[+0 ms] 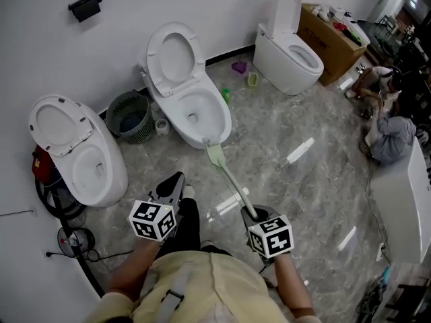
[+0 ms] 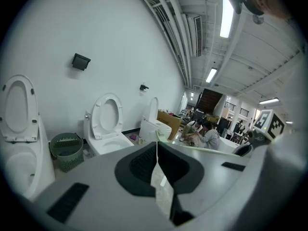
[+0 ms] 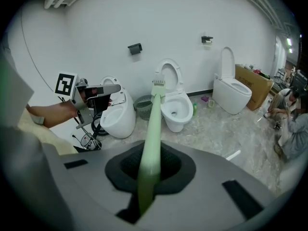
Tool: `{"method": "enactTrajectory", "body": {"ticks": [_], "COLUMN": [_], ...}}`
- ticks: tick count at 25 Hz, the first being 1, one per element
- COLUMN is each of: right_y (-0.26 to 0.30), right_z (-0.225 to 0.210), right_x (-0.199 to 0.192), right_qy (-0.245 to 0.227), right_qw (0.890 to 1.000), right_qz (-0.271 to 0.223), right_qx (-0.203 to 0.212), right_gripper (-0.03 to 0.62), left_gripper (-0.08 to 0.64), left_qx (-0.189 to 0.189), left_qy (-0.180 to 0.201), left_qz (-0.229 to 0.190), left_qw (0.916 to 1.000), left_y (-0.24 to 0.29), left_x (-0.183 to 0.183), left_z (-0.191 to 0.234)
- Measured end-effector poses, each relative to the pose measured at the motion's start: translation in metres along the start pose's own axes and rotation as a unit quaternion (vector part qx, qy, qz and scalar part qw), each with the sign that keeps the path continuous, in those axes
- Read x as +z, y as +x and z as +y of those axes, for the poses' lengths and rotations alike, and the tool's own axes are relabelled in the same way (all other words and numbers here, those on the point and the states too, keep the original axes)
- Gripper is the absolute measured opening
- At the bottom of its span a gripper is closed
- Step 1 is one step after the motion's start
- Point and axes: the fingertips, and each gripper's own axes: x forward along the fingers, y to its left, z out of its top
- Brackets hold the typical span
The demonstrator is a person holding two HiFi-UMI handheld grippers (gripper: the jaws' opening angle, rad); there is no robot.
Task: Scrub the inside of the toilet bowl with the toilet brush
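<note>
A pale green toilet brush [image 1: 227, 172] slants up from my right gripper [image 1: 250, 212], which is shut on its handle [image 3: 153, 124]. Its flat head [image 1: 214, 155] hangs just off the front rim of the middle white toilet [image 1: 195, 110], outside the bowl. That toilet's lid and seat stand raised. In the right gripper view the brush head [image 3: 158, 84] points toward the same toilet [image 3: 175, 110]. My left gripper [image 1: 174, 182] is held low to the left of the brush, shut with nothing in it [image 2: 156, 150].
A second toilet [image 1: 91, 170] stands to the left and a third [image 1: 296, 56] at the back right. A green waste basket [image 1: 129, 116] sits between the left two. Cables [image 1: 74, 237] lie left; a cardboard box [image 1: 333, 36], a crouching person [image 1: 387, 133] and a white tub [image 1: 404, 207] are right.
</note>
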Motion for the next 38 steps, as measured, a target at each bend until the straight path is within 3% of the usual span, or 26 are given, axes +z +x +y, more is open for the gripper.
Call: {"method": "enactTrajectory", "body": {"ticks": [11,17,21,28,32,38], "right_y": [0.117,0.181,0.210,0.267,0.302,0.356], "right_z": [-0.055,-0.083,-0.098,-0.139,-0.166,-0.207], "right_x": [0.121,0.169,0.193,0.201,0.207,0.228], "right_qy": [0.011,0.027,0.028,0.007,0.002,-0.020], "right_qw": [0.999,0.997,0.994,0.985,0.979,0.969], "right_qz": [0.037,0.077,0.102,0.169,0.201,0.235], "right_qx": [-0.004,-0.005,-0.005,0.020,0.044,0.077], "right_gripper": [0.029,0.029,0.029,0.029,0.029,0.029], "left_gripper": [0.015,0.015,0.015,0.015,0.015,0.015], "left_qx": [0.010,-0.011,-0.022,-0.012,0.019,0.055], "left_qy": [-0.032,-0.054,-0.049,-0.052,-0.042,0.005], "left_qz": [-0.003,0.008,0.029,0.075,0.097,0.131], "left_qw": [0.9994,0.9984,0.9981,0.9957,0.9941,0.9898], "left_y": [0.095,0.155,0.186,0.226,0.250,0.305], "left_x": [0.043,0.058,0.057,0.031,0.019,0.000], "left_z": [0.131,0.186,0.215,0.237,0.241,0.237]}}
